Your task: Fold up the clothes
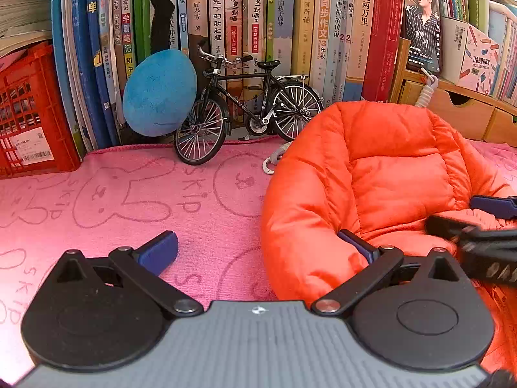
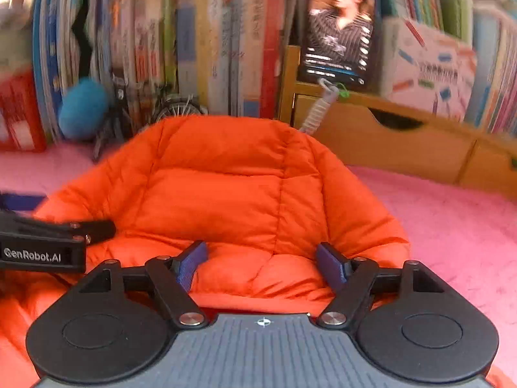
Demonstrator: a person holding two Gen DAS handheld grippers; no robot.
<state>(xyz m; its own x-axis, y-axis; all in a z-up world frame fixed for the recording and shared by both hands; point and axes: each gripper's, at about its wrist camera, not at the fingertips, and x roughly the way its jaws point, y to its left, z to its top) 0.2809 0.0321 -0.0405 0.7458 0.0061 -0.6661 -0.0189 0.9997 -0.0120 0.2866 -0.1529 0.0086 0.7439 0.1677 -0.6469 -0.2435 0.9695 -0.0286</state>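
Observation:
An orange puffer jacket [image 1: 387, 177] lies bunched on a pink towel [image 1: 129, 200]. My left gripper [image 1: 258, 249] stands open at the jacket's left edge. One of its fingers [image 1: 158, 252] rests over the towel and the other is against the orange fabric. In the right wrist view the jacket [image 2: 226, 187] fills the middle. My right gripper [image 2: 261, 265] is open, with a puffy fold of the jacket between its blue pads [image 2: 190, 265]. The left gripper's body [image 2: 48, 239] shows at that view's left edge. The right gripper [image 1: 484, 226] reaches in over the jacket from the right in the left wrist view.
A row of upright books [image 1: 290, 32] walls the back. In front of it stand a model bicycle [image 1: 245, 106], a blue plush ball [image 1: 160, 92] and a red crate [image 1: 26, 113]. A wooden drawer unit [image 2: 404, 142] with a hanging coiled cord [image 2: 320, 110] is at the back right.

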